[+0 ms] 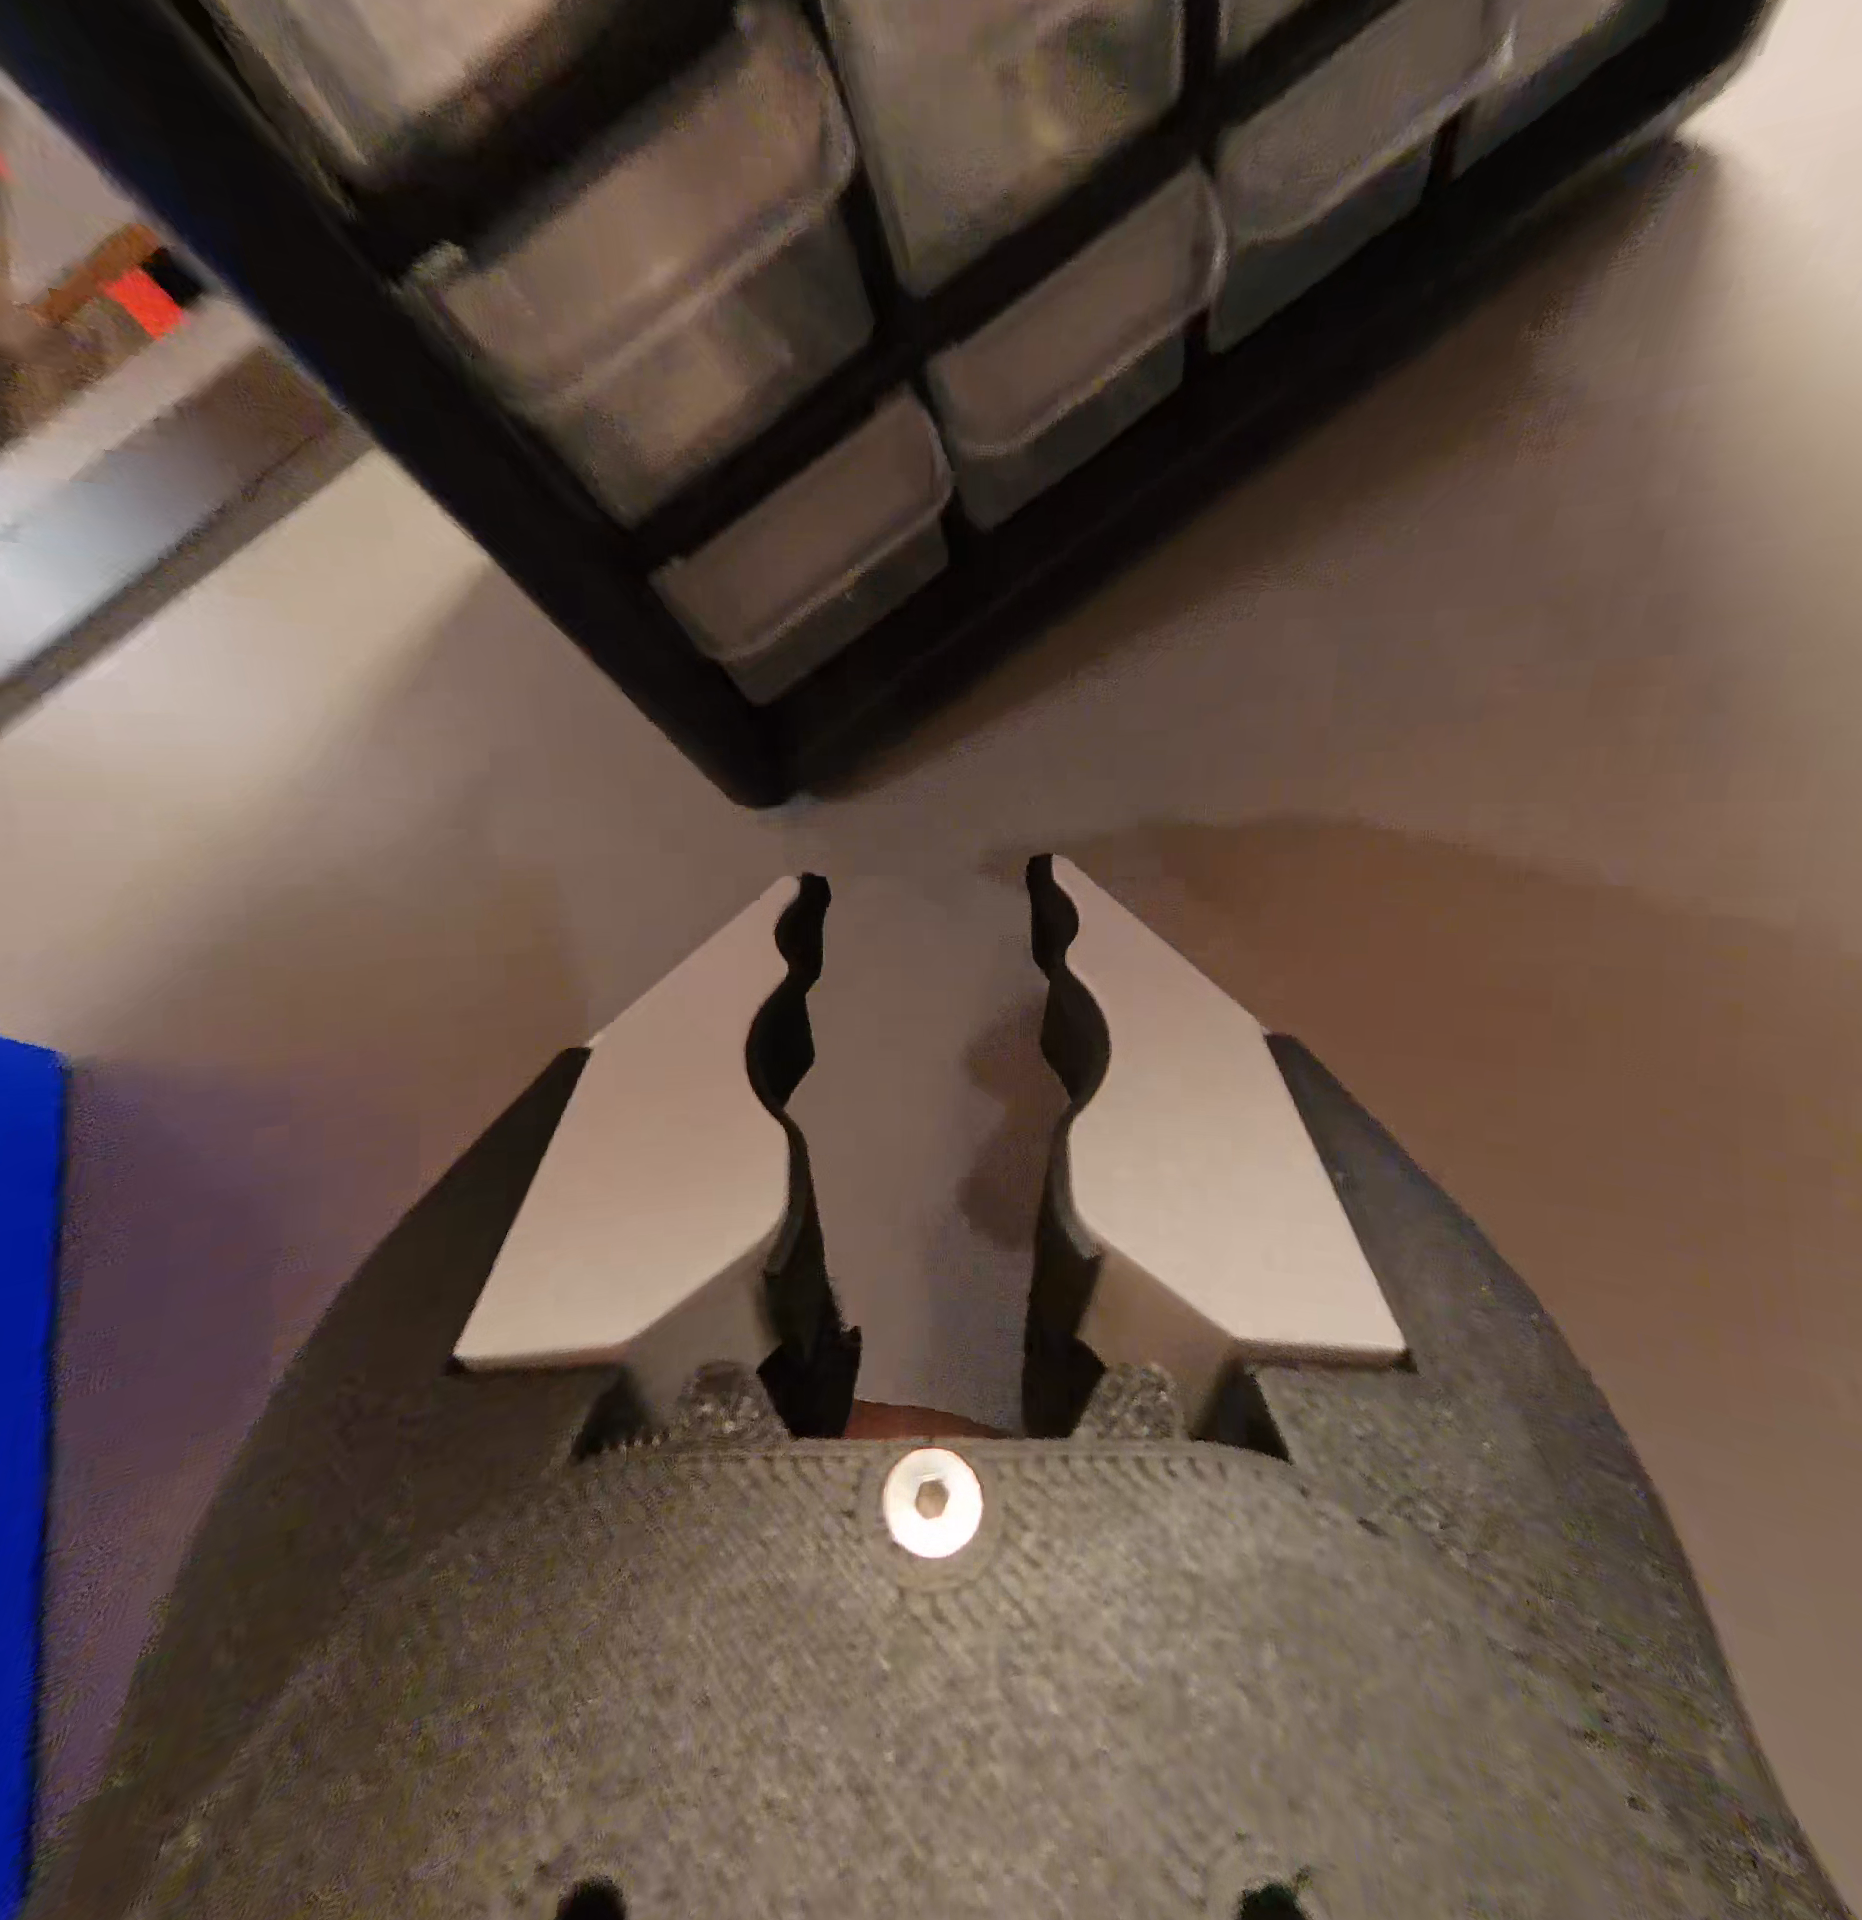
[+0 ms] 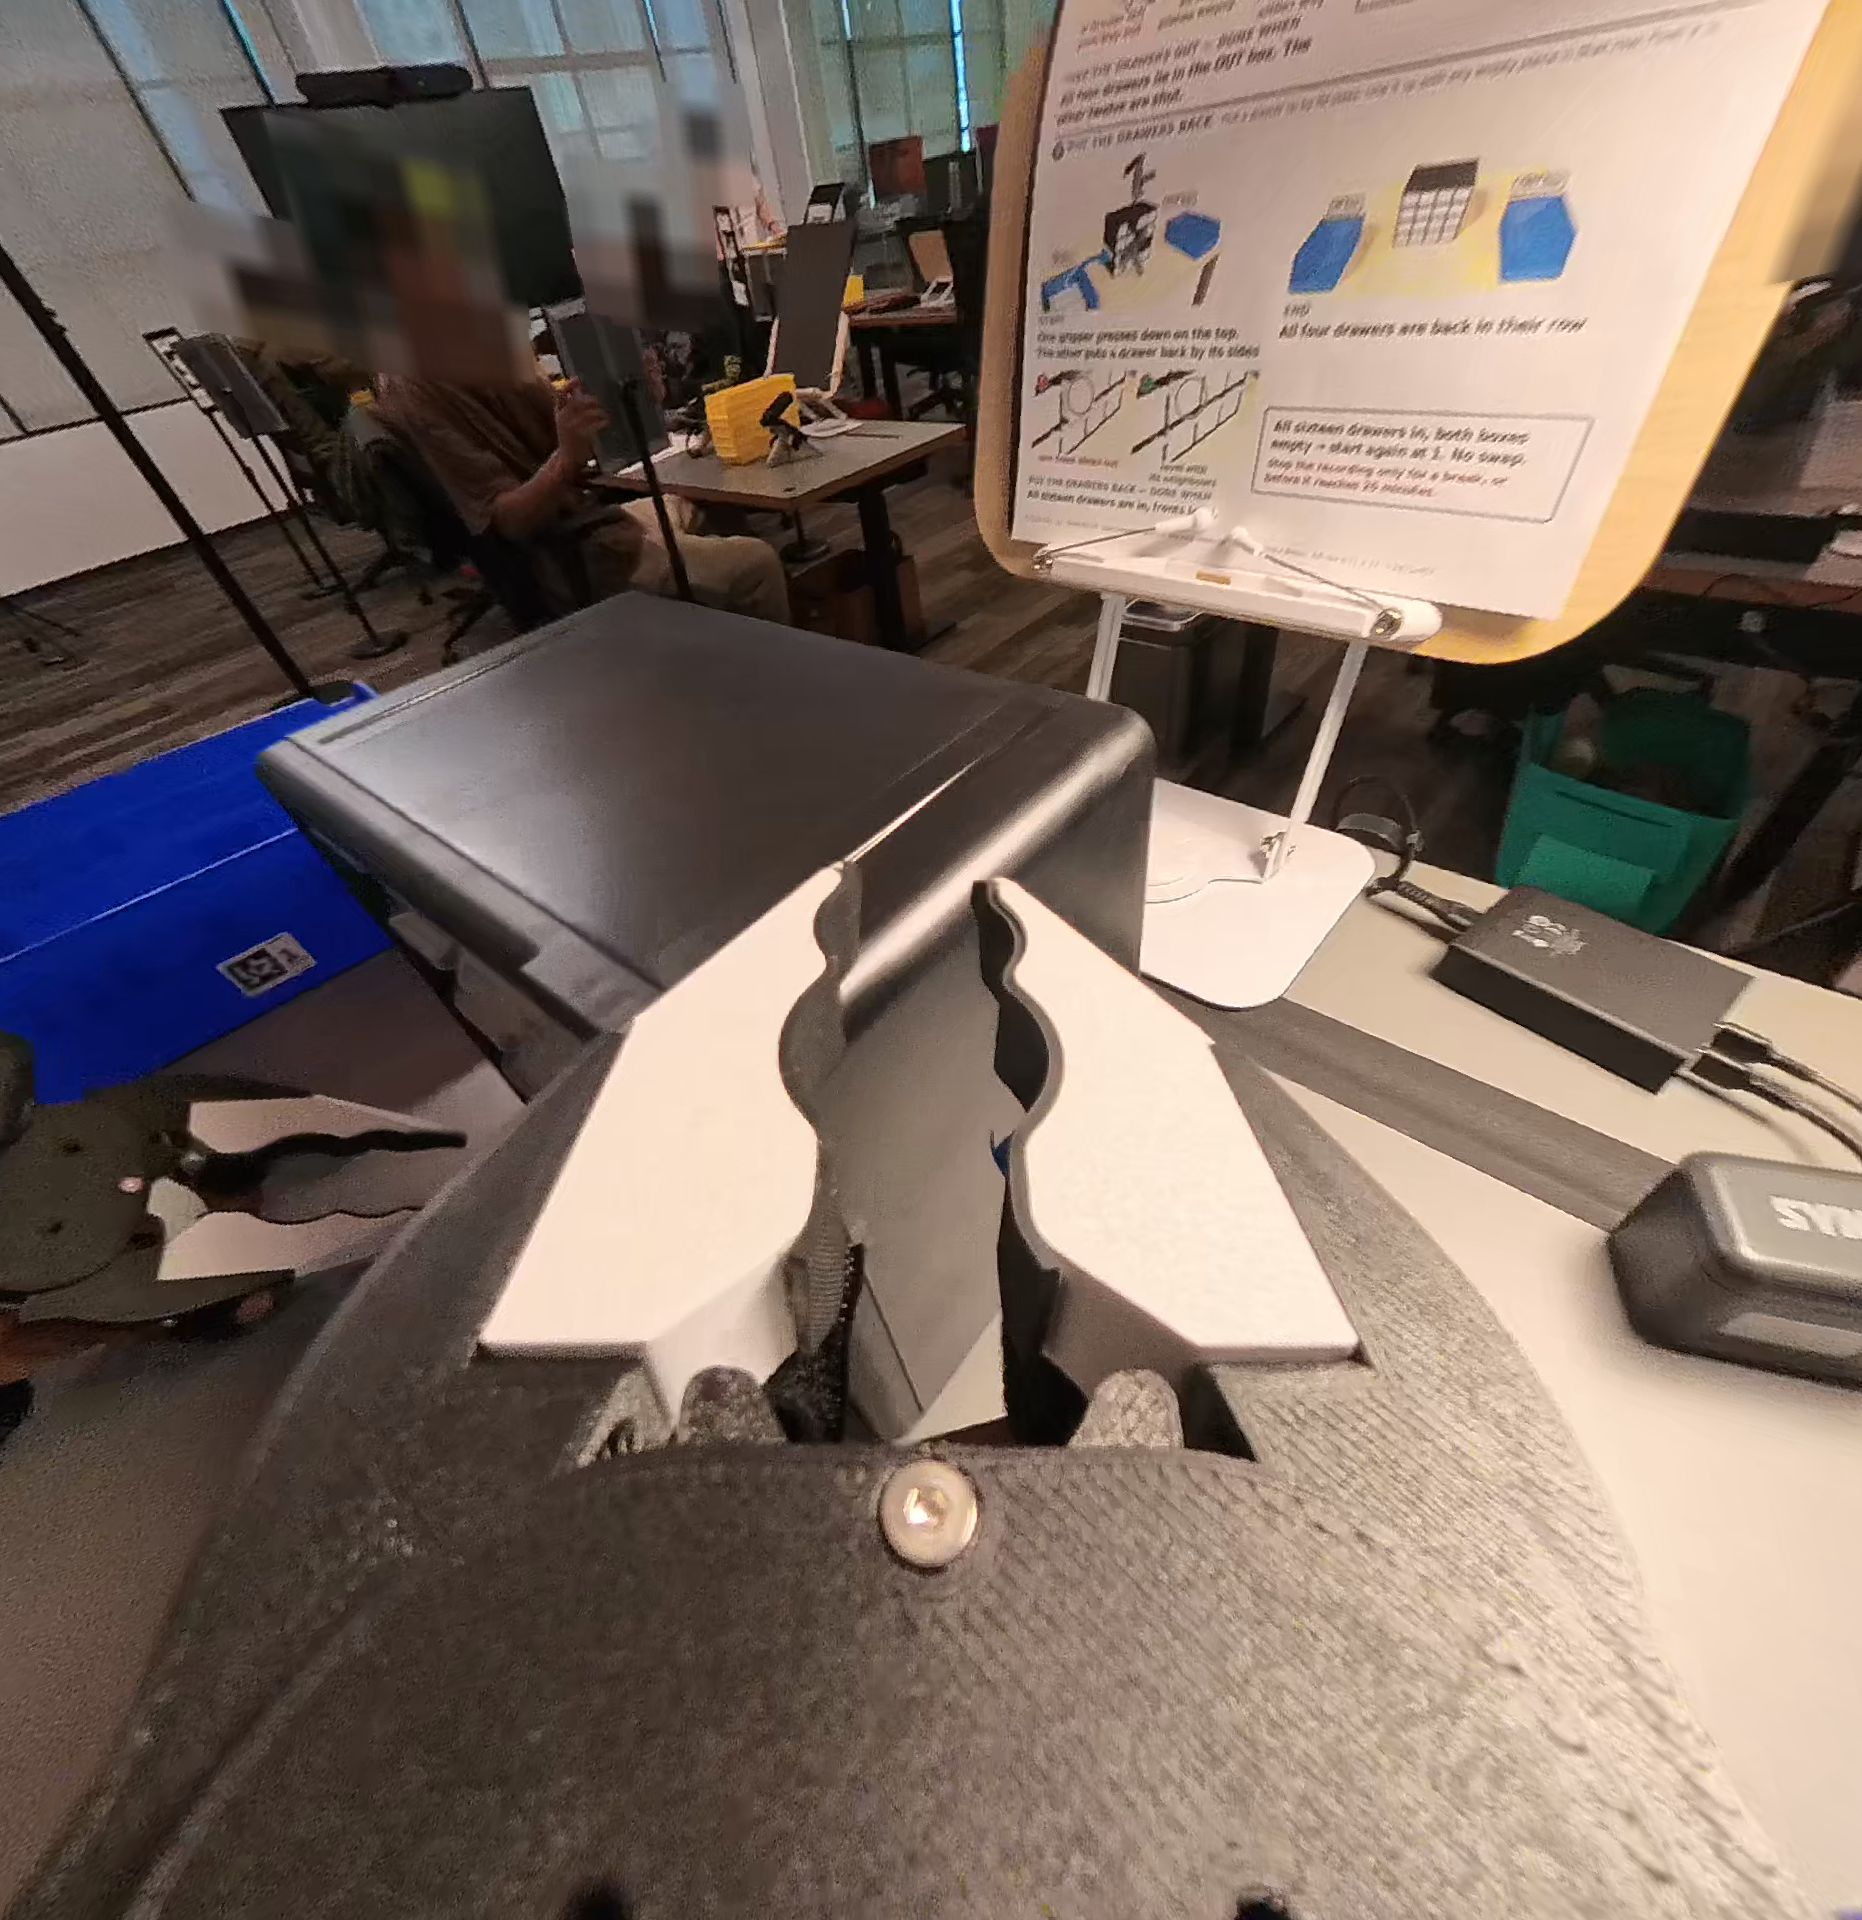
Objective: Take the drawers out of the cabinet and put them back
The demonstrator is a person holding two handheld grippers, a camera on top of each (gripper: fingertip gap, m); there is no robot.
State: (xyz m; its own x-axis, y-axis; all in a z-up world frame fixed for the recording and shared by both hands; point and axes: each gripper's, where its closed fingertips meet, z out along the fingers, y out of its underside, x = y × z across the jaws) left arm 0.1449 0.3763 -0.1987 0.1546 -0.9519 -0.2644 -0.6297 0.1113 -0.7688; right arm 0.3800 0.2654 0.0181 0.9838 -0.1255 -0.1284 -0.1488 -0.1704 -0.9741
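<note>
The black cabinet (image 1: 594,582) stands on the table and fills the top of the left wrist view, seen from its lower front corner. Its translucent drawers (image 1: 813,540) sit in their slots. My left gripper (image 1: 927,873) is open and empty, low over the table just in front of that corner. In the right wrist view the cabinet's flat top (image 2: 698,769) lies under my right gripper (image 2: 922,881). That gripper is open over the top's right edge, with nothing between its pads. The left gripper (image 2: 428,1164) also shows there, open, at the left by the cabinet's front.
A blue bin (image 2: 127,894) stands left of the cabinet and also shows in the left wrist view (image 1: 13,1455). Behind the cabinet a stand holds an instruction sheet (image 2: 1322,312). A black box with cables (image 2: 1592,987) and a grey device (image 2: 1768,1268) lie on the table at the right.
</note>
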